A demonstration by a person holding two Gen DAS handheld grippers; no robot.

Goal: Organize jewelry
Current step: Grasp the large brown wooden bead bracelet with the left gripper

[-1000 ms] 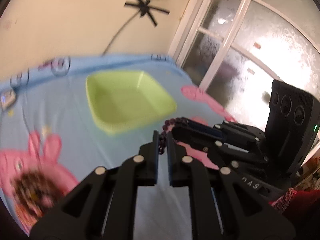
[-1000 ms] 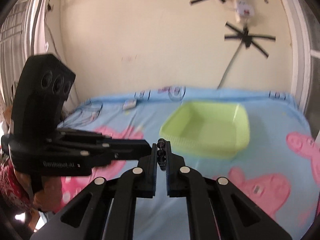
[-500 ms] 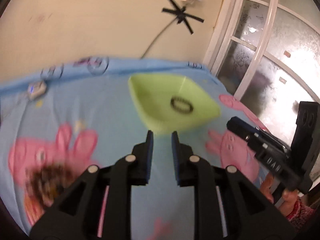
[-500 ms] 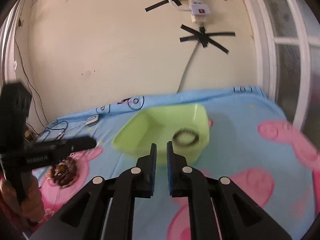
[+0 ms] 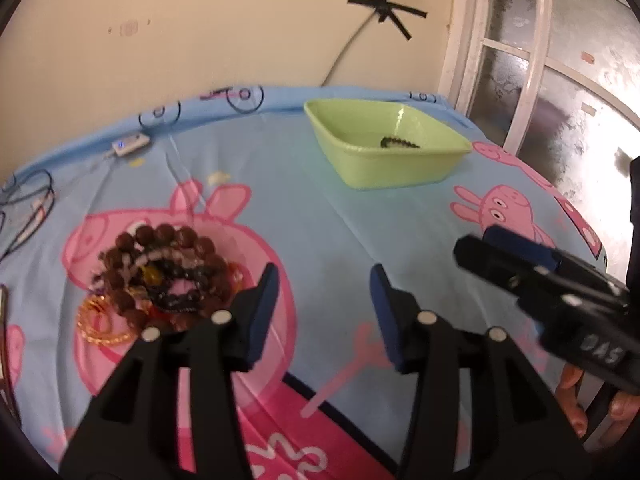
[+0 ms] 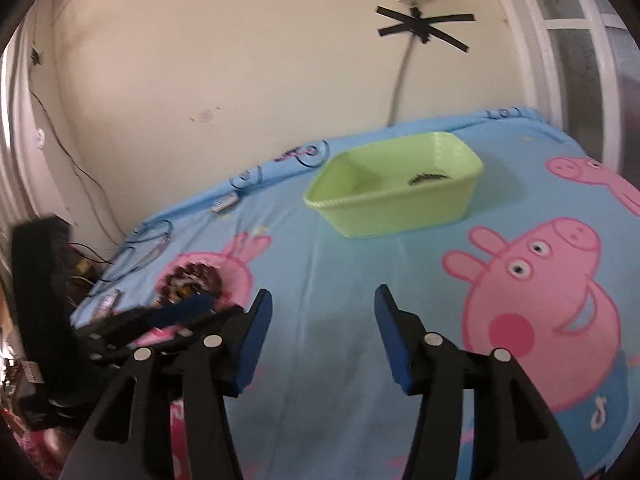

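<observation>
A pile of bead bracelets [image 5: 160, 272] in brown, black and gold lies on the blue cartoon sheet at my left; it also shows in the right wrist view [image 6: 192, 280]. A light green tub [image 5: 384, 148] stands at the back and holds one dark bead bracelet [image 5: 398, 143]; the tub [image 6: 396, 196] and bracelet [image 6: 430, 178] show in the right wrist view too. My left gripper [image 5: 324, 280] is open and empty, just right of the pile. My right gripper [image 6: 322, 300] is open and empty over bare sheet.
The blue sheet [image 5: 320, 216] covers a table against a cream wall. Cables and a small white device [image 5: 128, 145] lie at the back left. A glazed door [image 5: 560, 80] stands to the right. The right gripper's body [image 5: 560, 292] shows at the left view's right edge.
A second ago both grippers were shut on a dark bead bracelet near the tub. It now lies in the tub. Both grippers have opened and drawn back toward the pile.
</observation>
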